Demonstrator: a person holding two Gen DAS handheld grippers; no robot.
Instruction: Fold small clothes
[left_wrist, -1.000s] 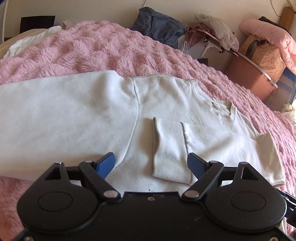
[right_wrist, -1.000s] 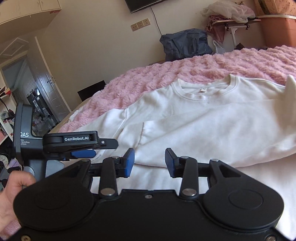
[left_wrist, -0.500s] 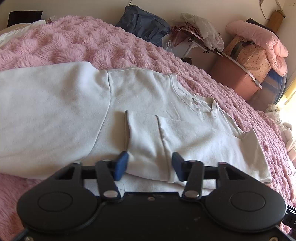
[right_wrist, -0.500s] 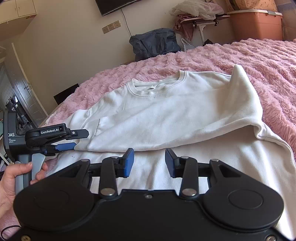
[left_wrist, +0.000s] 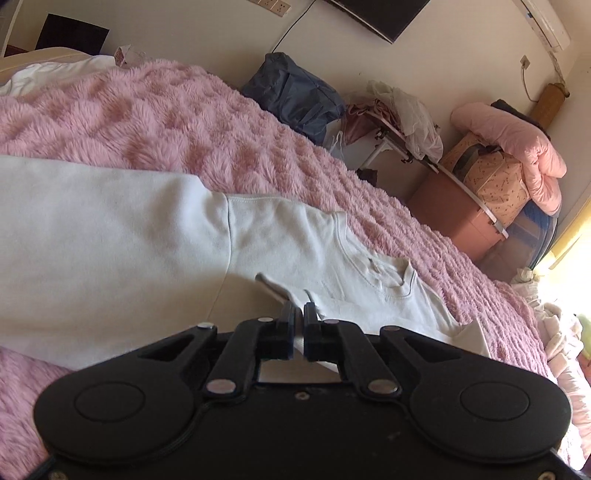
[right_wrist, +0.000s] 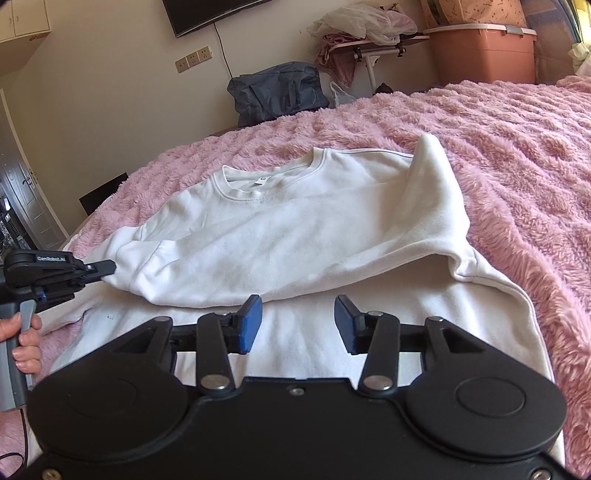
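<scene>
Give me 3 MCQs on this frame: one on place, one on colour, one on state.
1. Where does the white sweatshirt lie?
A. on the pink blanket
B. on the floor
C. in the storage bin

2. What colour are the right gripper pads?
A. red
B. blue
C. green

3. How is the left gripper?
A. wide open over the blanket
B. shut on the sleeve cuff
C. out of both views

Answers:
1 A, pink fleece shows all around the sweatshirt.
2 B, both pads are blue.
3 B, its jaws have just closed and pinch the cuff, seen in both views.
</scene>
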